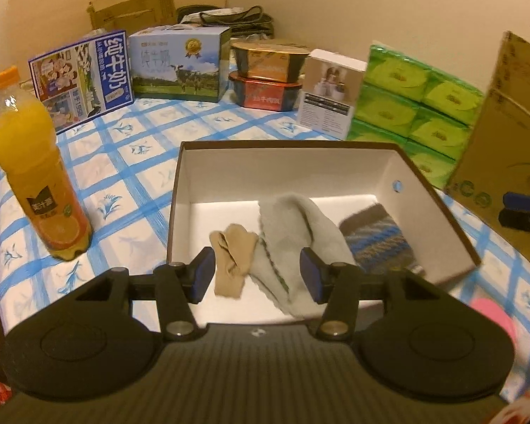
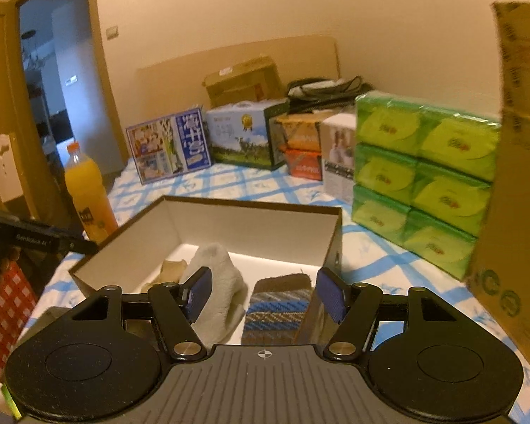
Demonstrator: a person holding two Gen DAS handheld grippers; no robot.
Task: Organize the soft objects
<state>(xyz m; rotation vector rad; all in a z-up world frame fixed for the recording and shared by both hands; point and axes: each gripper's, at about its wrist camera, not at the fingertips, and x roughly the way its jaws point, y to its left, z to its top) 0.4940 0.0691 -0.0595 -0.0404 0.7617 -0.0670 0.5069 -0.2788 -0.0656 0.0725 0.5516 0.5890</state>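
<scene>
1. Nearest me, over the near rim of the open box (image 1: 438, 190), my left gripper (image 1: 257, 275) has its jaws released; nothing is pinched, though the beige stocking (image 1: 231, 258) and the pale grey sock (image 1: 293, 243) lie on the box floor below and between the pads.
2. My right gripper (image 2: 266, 293) hangs over the same near rim, towards the box's right end, jaws likewise spread and empty, with the patterned knit sock (image 2: 279, 312) showing under the gap.
3. Inside the box the three soft things lie in a row: stocking at the left, grey sock in the middle with its top leaning up the back part of the floor, knit sock at the right wall. None overlaps the rim.
4. I judge the drop is done and the step in hand is backing both grippers away. To do it well I would lift straight up before pulling back, so no pad drags a sock over the edge or nudges the light cardboard.
5. Left of the box stands the orange juice bottle (image 1: 35, 176); I would keep my left elbow off it.
6. Beyond the box's far wall sit the milk cartons (image 1: 180, 67), and to its far right the green tissue packs (image 1: 410, 106).
</scene>
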